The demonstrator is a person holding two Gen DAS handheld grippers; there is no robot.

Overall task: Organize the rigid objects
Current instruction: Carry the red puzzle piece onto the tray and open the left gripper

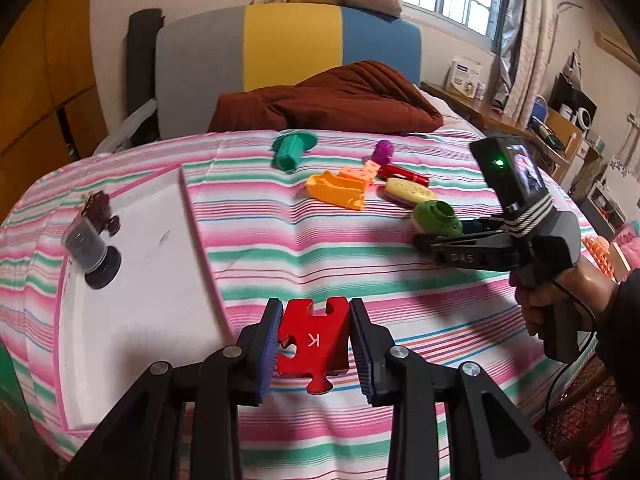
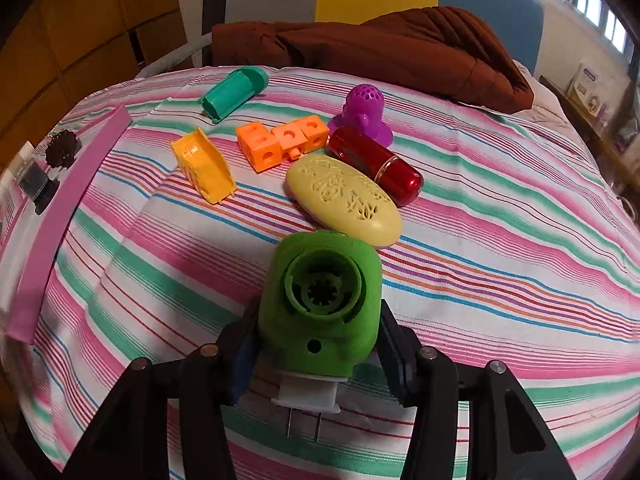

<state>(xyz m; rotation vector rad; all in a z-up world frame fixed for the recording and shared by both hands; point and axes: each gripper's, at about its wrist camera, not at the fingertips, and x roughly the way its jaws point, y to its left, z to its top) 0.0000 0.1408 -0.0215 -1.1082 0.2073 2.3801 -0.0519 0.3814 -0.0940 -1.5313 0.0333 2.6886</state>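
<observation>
A red puzzle piece (image 1: 312,340), marked with a white K, is being clamped between the jaws of the left gripper (image 1: 314,338), the blue pads pressing its two sides above the striped sheet (image 1: 320,248). Just left of it a white tray (image 1: 140,264) is lying on the sheet, and a dark jar (image 1: 90,252) and a brown toy (image 1: 98,210) are resting at its far-left edge.

A green plug-in device (image 2: 320,300) is being gripped by the right gripper (image 2: 318,340) — its jaws are closed on the device's flanks, its white base and two metal prongs pointing back toward the camera. Just beyond it a cream oval case (image 2: 344,200) is lying, touching a red capsule (image 2: 376,164) behind it. A purple stopper (image 2: 362,114) is standing by the capsule's far end. To the left, orange cubes (image 2: 280,140) are joined in a row, a yellow scoop (image 2: 204,164) is lying near them, and a teal tube (image 2: 232,92) is lying farther back — a brown quilt (image 2: 380,48) is bunched behind everything.
</observation>
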